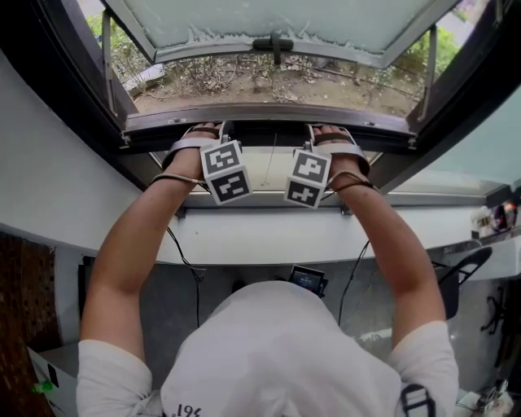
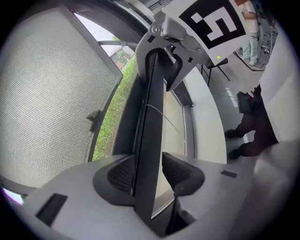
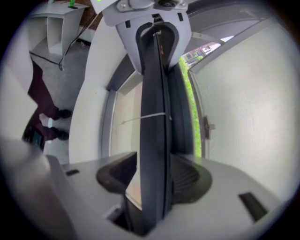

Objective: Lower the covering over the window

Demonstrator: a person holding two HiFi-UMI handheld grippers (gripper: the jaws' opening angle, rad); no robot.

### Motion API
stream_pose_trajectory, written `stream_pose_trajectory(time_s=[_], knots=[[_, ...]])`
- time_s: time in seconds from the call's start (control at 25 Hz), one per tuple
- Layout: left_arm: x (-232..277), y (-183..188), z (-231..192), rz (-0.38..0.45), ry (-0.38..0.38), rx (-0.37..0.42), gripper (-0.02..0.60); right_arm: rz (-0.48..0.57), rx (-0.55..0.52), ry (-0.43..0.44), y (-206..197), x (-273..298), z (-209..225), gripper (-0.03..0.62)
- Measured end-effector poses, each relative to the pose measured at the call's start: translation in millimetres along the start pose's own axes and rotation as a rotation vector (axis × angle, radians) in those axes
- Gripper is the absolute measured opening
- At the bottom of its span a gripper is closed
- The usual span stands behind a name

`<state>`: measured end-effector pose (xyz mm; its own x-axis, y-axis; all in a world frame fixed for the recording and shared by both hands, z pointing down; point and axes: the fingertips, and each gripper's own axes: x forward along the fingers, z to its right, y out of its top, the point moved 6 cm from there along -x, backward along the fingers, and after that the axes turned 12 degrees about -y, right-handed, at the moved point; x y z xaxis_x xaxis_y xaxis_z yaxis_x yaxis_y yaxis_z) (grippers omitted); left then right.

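Where the outward-swung window sash [image 1: 277,20] opens onto bare ground and shrubs, the head view shows the person leaning over a white sill [image 1: 269,236] with both arms stretched forward. Between the sill and the opening lies a beige panel [image 1: 269,167]. Above it, a dark rail [image 1: 269,134] runs along the opening's lower edge, and I take this to be the pull bar of the covering. How far the covering has travelled cannot be told.

The left gripper [image 2: 149,171] has the rail between its jaws, which stand wide and pinch the bar from both sides. The right gripper [image 3: 152,176] clamps the same rail further along, with one pad flat against it and the other just meeting it. A thin cord [image 2: 165,123] crosses the rail between the two grips.

Likely hazards:
- **Skewed rail.** If one hand pulls harder than the other, the rail may tilt and jam in its side tracks.
- **Lost grip.** The rail is smooth and held only by pad friction, so a sharp tug could slide it out of the jaws.
- **Snagged cord.** The cord could catch on a jaw during the pull.
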<state>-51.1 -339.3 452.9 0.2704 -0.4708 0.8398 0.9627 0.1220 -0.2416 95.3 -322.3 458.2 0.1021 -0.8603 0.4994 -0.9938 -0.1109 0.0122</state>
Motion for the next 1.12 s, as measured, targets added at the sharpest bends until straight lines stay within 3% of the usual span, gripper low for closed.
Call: stream_pose_trajectory(time_s=[0.24, 0.48, 0.76, 1.12], knots=[[1, -1, -4, -0.002, 0.007, -0.003, 0.173, 0.007, 0.018, -0.034, 2, 3, 1, 0.215], [-3, -2, -7, 0.031, -0.019, -0.003, 0.166, 0.063, 0.077, 0.046, -2, 0, 12, 0.192], [-6, -3, -7, 0.061, 0.057, 0.013, 0.166, 0.095, 0.069, -0.001, -5, -3, 11, 0.192], [-9, -5, -5, 0.090, 0.081, 0.000, 0.166, 0.117, 0.072, -0.009, -6, -5, 9, 0.193]])
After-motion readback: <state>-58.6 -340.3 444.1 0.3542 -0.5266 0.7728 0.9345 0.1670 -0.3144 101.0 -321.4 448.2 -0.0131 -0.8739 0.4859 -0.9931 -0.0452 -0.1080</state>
